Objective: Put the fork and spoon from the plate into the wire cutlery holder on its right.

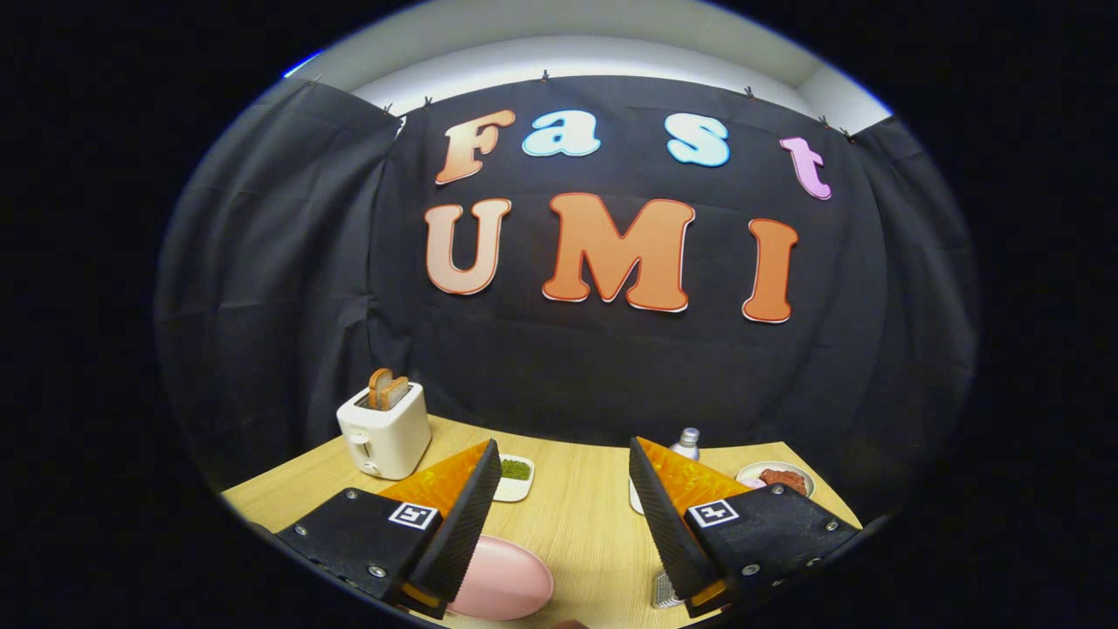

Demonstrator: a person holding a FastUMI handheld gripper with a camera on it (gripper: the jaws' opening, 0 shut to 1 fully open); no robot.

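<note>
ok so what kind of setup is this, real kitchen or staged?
Looks staged: a booth with a black cloth wall behind a wooden table dressed as a breakfast spot, with a toaster holding toast and a pink plate. The gripper hangs open above the table.

Gripper (563,498) held above a light wooden table (576,515), its two fingers spread wide apart with nothing between them. A round pink plate (502,581) lay on the table low between the fingers, beside the left one; part of a wire cutlery holder (664,592) showed just under the right finger. Beyond the left finger stood a white toaster (384,432) holding brown toast slices, and a small white dish of green matter (515,476). Beyond the right finger stood a silver-capped bottle (687,443) and a white plate of reddish food (777,478).
</note>
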